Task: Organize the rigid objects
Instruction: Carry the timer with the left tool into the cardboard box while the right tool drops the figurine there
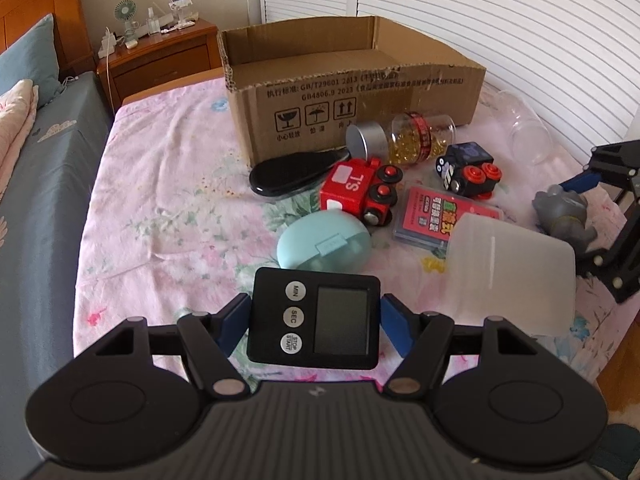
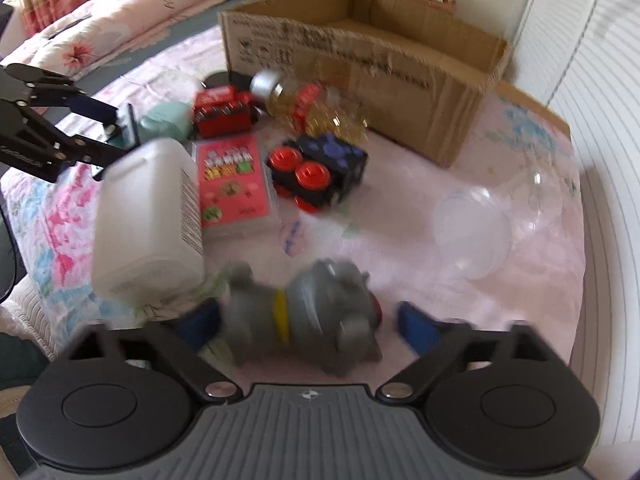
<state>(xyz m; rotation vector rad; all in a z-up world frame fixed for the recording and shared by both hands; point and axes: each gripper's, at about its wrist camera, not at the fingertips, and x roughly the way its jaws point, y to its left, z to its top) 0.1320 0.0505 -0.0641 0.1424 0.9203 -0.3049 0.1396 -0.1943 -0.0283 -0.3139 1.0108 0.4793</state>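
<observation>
A bed under a pink floral sheet (image 1: pixel 160 184) carries the clutter; the cardboard box (image 1: pixel 352 92) stands at twelve o'clock. My left gripper (image 1: pixel 314 320) is clenched on the black timer (image 1: pixel 314 320) by its side edges: light, stiff, slick plastic. At three o'clock my right gripper (image 2: pixel 308 324) stands released around the grey toy figure (image 2: pixel 308 316), lying between the pads; I judge its waist the best hold.

surface: bed (image 1: pixel 160 184), pink floral sheet | on it: open cardboard box (image 1: pixel 320 92) at far side; near it black brush (image 1: pixel 288 174), capsule bottle (image 1: pixel 416 138), red toy train (image 1: pixel 356 194), dark toy train (image 1: pixel 468 172), mint case (image 1: pixel 324 246), red card pack (image 1: pixel 436 216), white container (image 1: pixel 512 272), grey figure (image 2: pixel 320 316), clear cup (image 1: pixel 528 128)
</observation>
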